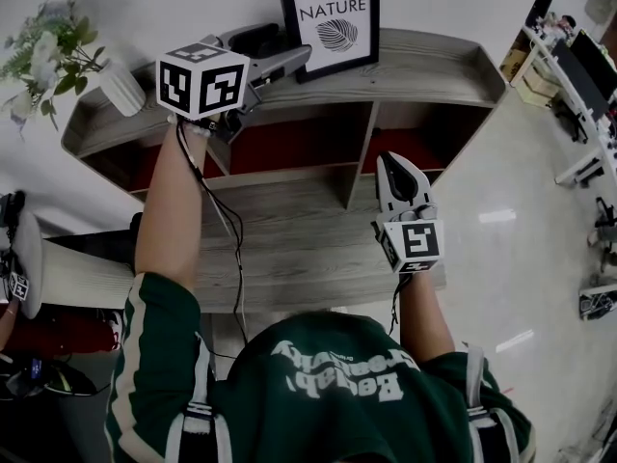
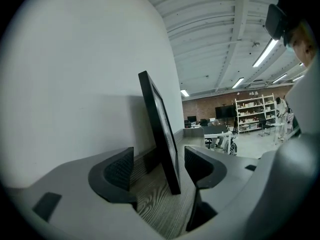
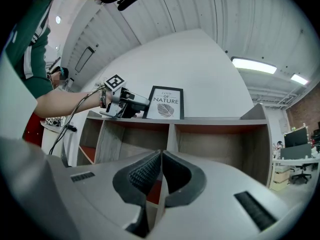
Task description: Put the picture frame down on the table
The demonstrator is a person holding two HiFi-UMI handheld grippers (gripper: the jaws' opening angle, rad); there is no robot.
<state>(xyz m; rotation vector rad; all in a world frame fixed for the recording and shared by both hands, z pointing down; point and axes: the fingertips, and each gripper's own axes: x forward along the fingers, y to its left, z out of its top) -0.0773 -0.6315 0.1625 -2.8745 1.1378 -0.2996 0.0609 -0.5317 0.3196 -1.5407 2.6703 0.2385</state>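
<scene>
- A wooden shelf [image 1: 424, 61] stands against a white wall. The frame [image 1: 330, 13] stands upright on its top board, leaning back toward the wall.
- The frame looks set down, so the step in hand seems to be letting go. The next move calls for drawing the gripper straight back without knocking the frame's edge.
- The left arm stretches forward to the shelf top. The left gripper [image 1: 287, 64] lies about level, its jaws spread wide either side of the frame's edge, neither pad pressing it.
- The right gripper [image 1: 400, 177] is held lower, before the shelf front, jaws pressed together on nothing.
</scene>
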